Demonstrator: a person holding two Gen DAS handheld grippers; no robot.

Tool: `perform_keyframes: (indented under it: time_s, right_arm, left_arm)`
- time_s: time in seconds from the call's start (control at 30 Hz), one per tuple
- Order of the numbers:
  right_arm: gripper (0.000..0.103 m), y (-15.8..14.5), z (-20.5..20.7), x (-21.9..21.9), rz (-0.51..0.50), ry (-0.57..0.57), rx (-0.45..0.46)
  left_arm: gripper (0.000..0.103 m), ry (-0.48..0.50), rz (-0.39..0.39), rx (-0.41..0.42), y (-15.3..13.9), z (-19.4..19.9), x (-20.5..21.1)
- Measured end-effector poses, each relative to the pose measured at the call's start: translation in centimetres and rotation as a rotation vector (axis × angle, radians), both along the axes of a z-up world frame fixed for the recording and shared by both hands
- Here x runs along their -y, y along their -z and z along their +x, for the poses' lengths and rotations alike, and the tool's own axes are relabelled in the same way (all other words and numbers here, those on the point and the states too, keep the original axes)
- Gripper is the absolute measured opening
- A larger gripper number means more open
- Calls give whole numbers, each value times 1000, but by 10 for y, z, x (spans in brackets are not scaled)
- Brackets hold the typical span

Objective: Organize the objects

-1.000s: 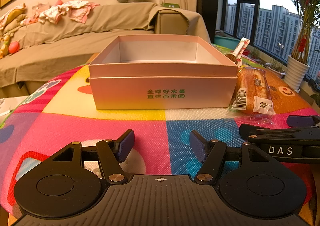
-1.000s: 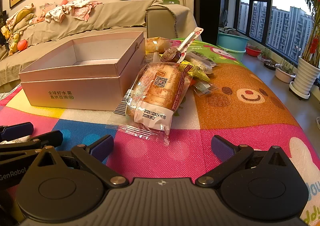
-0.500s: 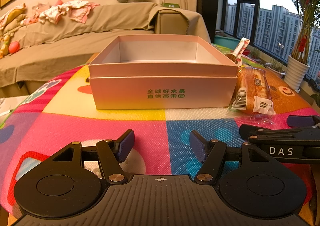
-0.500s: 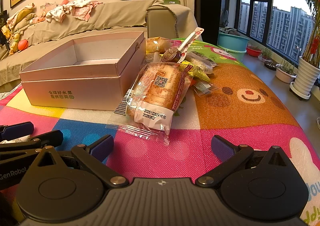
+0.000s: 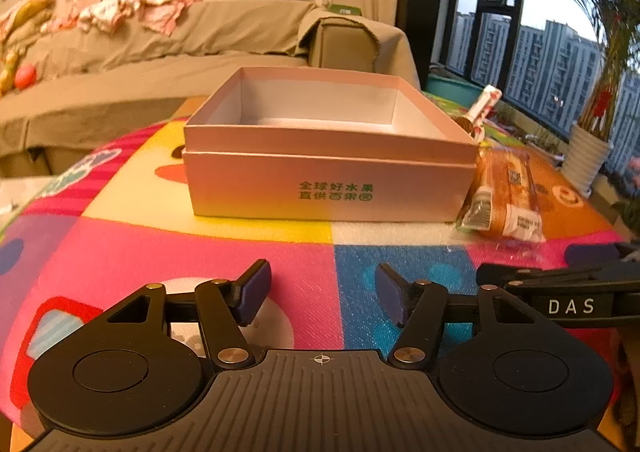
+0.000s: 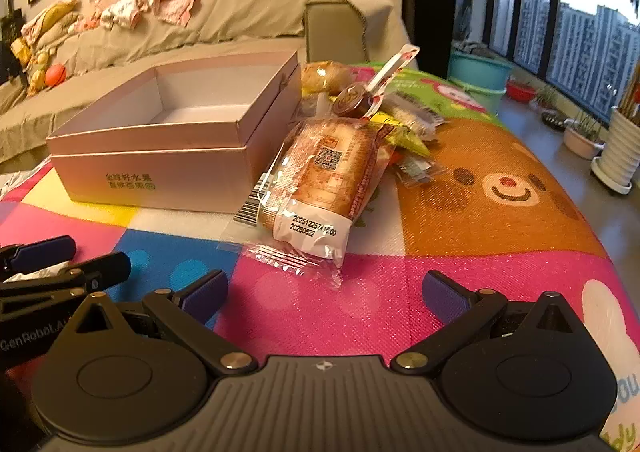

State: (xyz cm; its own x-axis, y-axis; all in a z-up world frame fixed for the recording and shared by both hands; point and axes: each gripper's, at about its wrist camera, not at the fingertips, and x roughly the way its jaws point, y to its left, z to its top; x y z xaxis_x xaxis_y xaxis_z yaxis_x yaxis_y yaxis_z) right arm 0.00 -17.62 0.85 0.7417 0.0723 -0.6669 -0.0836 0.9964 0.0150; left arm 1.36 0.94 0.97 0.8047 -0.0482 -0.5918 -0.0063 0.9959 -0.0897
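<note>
An open, empty pink box (image 5: pixel 328 188) with green print stands on the colourful mat straight ahead of my left gripper (image 5: pixel 322 296). That gripper's jaws are closing, with nothing between them. In the right wrist view the box (image 6: pixel 160 172) lies to the left. A wrapped bread packet (image 6: pixel 320 180) leans beside its right wall, just ahead of my right gripper (image 6: pixel 325 294), which is open and holds nothing. Behind the bread is a pile of snacks, with a lollipop-like sweet (image 6: pixel 360 100) and a yellow packet (image 6: pixel 402 138). From the left wrist the bread packet (image 5: pixel 508 192) shows to the right of the box.
The play mat (image 6: pixel 500 232) covers the work surface and drops off at the right toward the floor. A covered sofa (image 5: pixel 160 52) with clothes stands behind the box. A teal basin (image 6: pixel 478 72) and a white plant pot (image 6: pixel 620 156) sit by the window.
The left gripper's fingers have come slightly closer together. Both grippers stay where they were, and the box and snacks have not moved.
</note>
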Motion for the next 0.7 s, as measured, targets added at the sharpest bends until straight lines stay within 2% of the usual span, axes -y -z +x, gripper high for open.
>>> perform_keyframes:
  time_s: [0.07, 0.17, 0.27, 0.33, 0.43, 0.5, 0.7]
  right_arm:
    - [103, -2, 2, 2, 17, -6, -11]
    - [103, 1, 0, 7, 73, -8, 43]
    - [103, 1, 0, 12, 123, 15, 51]
    - [103, 0, 3, 10, 100, -8, 28]
    - [103, -1, 8, -3, -34, -74, -21]
    - [103, -1, 9, -1, -11, -61, -32]
    - [103, -4, 14, -3, -27, -62, -73]
  left_arm:
    - [61, -2, -26, -7, -1, 1, -5]
    - [57, -3, -31, -9, -2, 0, -7]
    - [57, -8, -53, -9, -5, -1, -13]
    - [57, -26, -55, 10, -9, -2, -18]
    - [57, -50, -57, 50, -19, -6, -27]
    - [57, -56, -58, 74, -26, -6, -33]
    - [57, -68, -32, 109, -45, 14, -55]
